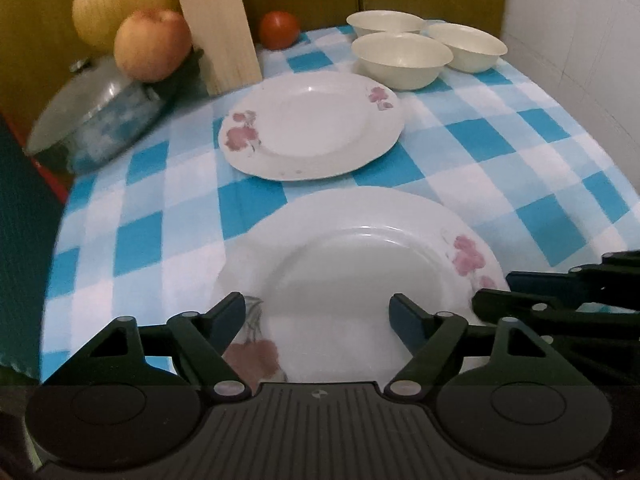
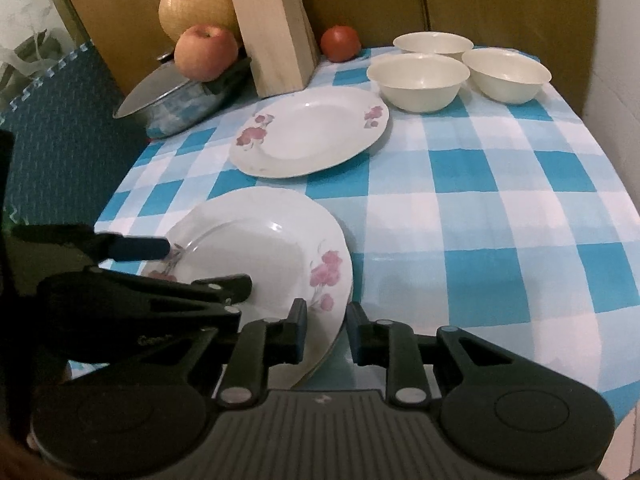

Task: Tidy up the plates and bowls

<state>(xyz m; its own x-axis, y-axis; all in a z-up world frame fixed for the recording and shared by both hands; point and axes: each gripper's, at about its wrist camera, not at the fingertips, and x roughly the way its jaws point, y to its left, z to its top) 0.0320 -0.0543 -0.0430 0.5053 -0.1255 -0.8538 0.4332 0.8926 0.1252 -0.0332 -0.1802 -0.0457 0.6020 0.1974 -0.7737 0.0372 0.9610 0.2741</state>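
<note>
**Entry: near plate, stacking step**

Near plate [image 2: 260, 256]: at the tabletop's [image 2: 480, 200] front edge, right rim tilted up. My right fingers [image 2: 326, 332] are nearly closed, pinching that rim. My left fingers [image 1: 316, 316] stand wide over it, holding nothing. Next, I judge: carry it onto the far plate [image 2: 312, 136]; bowls [image 2: 418, 80] remain unstacked.

Blue-and-white checked tablecloth [image 2: 460, 168], brown cardboard-like backing [image 2: 500, 0] behind, perhaps a pale wall [image 1: 580, 40] at right.
</note>
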